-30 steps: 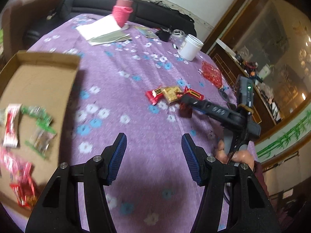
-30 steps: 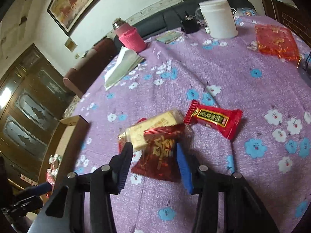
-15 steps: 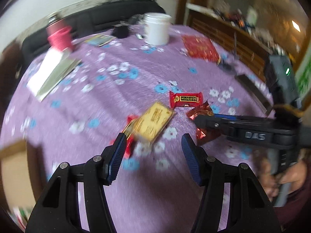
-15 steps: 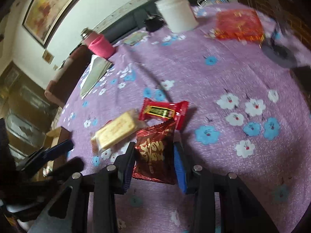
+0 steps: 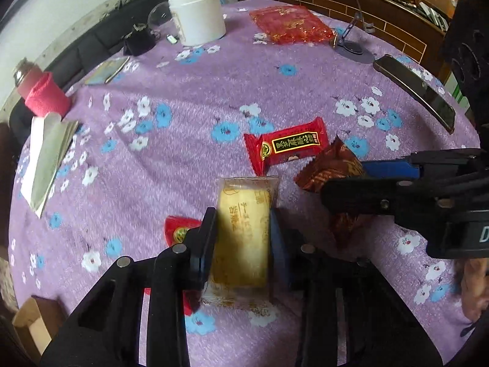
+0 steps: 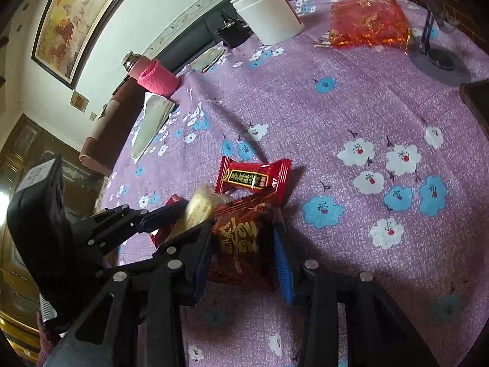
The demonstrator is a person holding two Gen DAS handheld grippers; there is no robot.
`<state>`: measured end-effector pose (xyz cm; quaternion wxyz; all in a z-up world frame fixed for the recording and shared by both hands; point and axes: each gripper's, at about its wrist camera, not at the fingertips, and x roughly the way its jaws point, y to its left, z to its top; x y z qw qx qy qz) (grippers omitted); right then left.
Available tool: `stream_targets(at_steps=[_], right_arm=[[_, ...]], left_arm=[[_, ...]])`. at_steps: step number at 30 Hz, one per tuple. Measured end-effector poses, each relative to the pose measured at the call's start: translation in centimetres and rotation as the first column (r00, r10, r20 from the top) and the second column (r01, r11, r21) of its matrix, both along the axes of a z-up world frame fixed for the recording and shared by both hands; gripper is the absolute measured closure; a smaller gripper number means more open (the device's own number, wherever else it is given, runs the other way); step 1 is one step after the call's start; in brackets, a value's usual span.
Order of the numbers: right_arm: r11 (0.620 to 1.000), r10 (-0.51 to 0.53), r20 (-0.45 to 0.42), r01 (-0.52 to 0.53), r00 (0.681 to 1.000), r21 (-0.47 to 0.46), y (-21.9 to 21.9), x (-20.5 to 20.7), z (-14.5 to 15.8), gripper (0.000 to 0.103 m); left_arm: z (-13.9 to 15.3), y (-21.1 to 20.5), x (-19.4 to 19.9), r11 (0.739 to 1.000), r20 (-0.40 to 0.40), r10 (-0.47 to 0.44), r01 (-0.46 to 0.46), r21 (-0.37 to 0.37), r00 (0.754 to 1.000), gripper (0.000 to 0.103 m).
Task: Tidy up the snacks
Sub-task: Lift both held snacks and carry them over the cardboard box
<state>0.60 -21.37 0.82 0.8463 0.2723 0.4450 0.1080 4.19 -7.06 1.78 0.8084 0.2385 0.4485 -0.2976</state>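
On the purple flowered tablecloth (image 5: 183, 116) lies a yellow snack packet (image 5: 243, 214), and my left gripper (image 5: 243, 235) straddles it. Its jaws are closing and both pads touch the packet's long sides. The right wrist view shows this gripper (image 6: 183, 220) coming in from the left with the yellow packet (image 6: 200, 206). My right gripper (image 6: 241, 249) is shut on a dark red foil packet (image 6: 238, 238), which also shows (image 5: 330, 168) at the right of the left wrist view. A red packet with a black label (image 5: 287, 150) lies free just beyond. A small red packet (image 5: 180, 229) is half hidden under the left finger.
A white jar (image 5: 198, 18), a red mesh bag (image 5: 290, 24) and a stand base (image 5: 351, 50) are at the back. A phone (image 5: 415, 91) lies right. A pink-wrapped bottle (image 5: 42, 91) and folded paper (image 5: 49, 159) are left. A cardboard box corner (image 5: 30, 321) shows bottom left.
My left gripper swung from beside the cardboard box to the snack pile and narrowed around the yellow packet. The right gripper tightened on the dark red packet, then held still.
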Motion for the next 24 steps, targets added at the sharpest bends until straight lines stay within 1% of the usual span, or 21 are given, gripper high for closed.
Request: stream_targets(at_steps=[3, 6, 8, 9, 14, 19, 21, 24], right_arm=[[1.0, 0.013, 0.017, -0.013, 1.0, -0.02, 0.6, -0.1, 0.3, 0.062], [0.999, 0.037, 0.053, -0.037, 0.998, -0.005, 1.0, -0.3, 0.8, 0.062], [0.999, 0.052, 0.086, -0.052, 0.995, 0.009, 1.3, -0.5, 1.3, 0.062], [0.998, 0.055, 0.1, -0.057, 0.993, 0.012, 1.4, -0.6, 1.5, 0.062], [0.996, 0.075, 0.147, -0.082, 0.986, 0.04, 1.8, -0.9, 2.2, 0.062], [0.995, 0.088, 0.192, -0.093, 0.977, 0.019, 2.4, -1.1, 2.6, 0.062], [0.996, 0.09, 0.19, -0.093, 0.978, 0.009, 2.6, -0.8, 2.2, 0.062], [0.995, 0.07, 0.14, -0.08, 0.988, 0.067, 2.1, -0.3, 0.6, 0.062]], left_arm=[[0.6, 1.0, -0.6, 0.998, -0.01, 0.038, -0.039, -0.041, 0.999, 0.07], [1.7, 2.7, -1.7, 0.991, -0.021, 0.083, -0.084, -0.105, 0.996, 0.07], [2.5, 4.1, -2.6, 0.981, -0.027, 0.117, -0.12, -0.154, 0.993, 0.07], [3.0, 5.1, -3.2, 0.972, -0.032, 0.139, -0.143, -0.187, 0.99, 0.07], [4.7, 8.9, -6.3, 0.928, -0.046, 0.219, -0.223, -0.299, 0.975, 0.07], [6.2, 12.7, -9.6, 0.873, -0.047, 0.293, -0.287, -0.395, 0.955, 0.07], [6.5, 14.1, -10.4, 0.856, -0.056, 0.313, -0.308, -0.415, 0.948, 0.07], [7.5, 16.5, -11.8, 0.836, -0.048, 0.343, -0.328, -0.439, 0.938, 0.07]])
